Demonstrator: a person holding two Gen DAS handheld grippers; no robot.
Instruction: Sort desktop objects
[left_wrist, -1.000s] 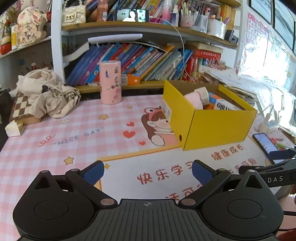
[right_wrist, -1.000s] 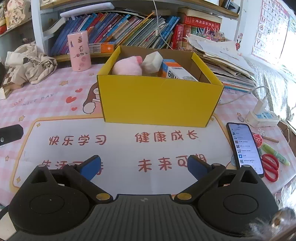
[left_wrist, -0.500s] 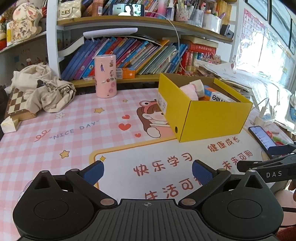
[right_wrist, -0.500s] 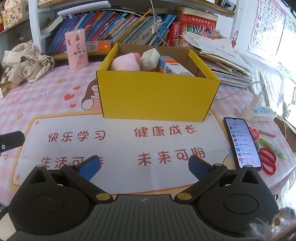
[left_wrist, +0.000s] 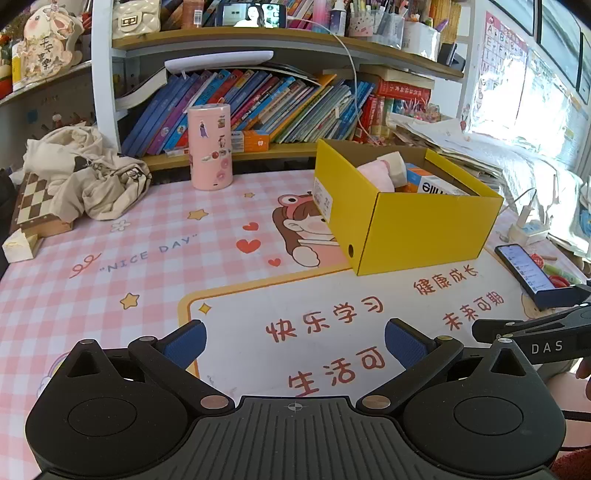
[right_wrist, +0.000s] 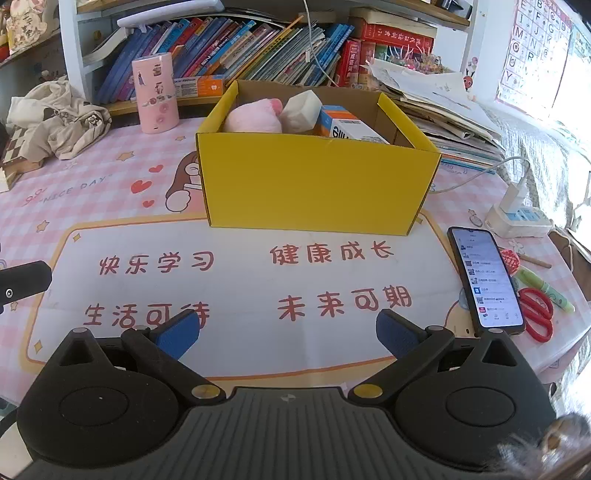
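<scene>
Both grippers hang over the table with nothing in them, and the yellow box is full of things.

The left gripper (left_wrist: 293, 338) and the right gripper (right_wrist: 288, 330) each have their jaws wide open and hold nothing. They are above the white part of the table mat (right_wrist: 240, 280) with red writing. The yellow box (right_wrist: 314, 181) sits on the mat just behind the writing. Inside it are a pink plush toy (right_wrist: 253, 118), a white block (right_wrist: 301, 107) and a blue and white carton (right_wrist: 349, 129). A phone (right_wrist: 485, 280) lies on the table right of the box, near red scissors (right_wrist: 537, 314). A pink tube (left_wrist: 209, 146) stands by the bookshelf (left_wrist: 258, 155).
</scene>
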